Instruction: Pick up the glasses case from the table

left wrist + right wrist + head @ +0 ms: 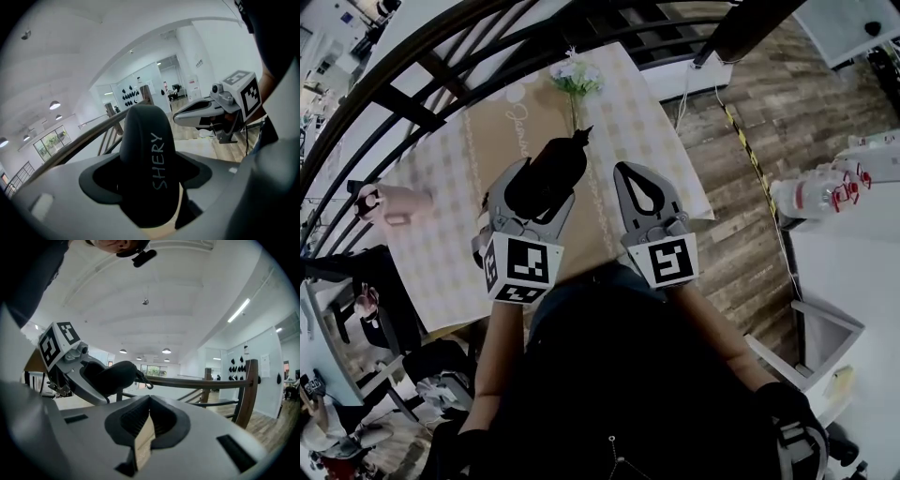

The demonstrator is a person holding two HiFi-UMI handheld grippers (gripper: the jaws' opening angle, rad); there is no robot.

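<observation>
Checked cloth is covering the table beneath me, with a beige runner running away along its middle to a bunch of white flowers at the far end. A dark railing is curving round the far and left sides, and wooden floor is showing to the right. I am holding the left gripper up over the runner, its jaws grasping the glasses case, a black rounded case that is standing upright between them, clear of the cloth, with pale lettering facing the left gripper view. Just to its right I am keeping the right gripper level, its jaws clenched together on nothing.
</observation>
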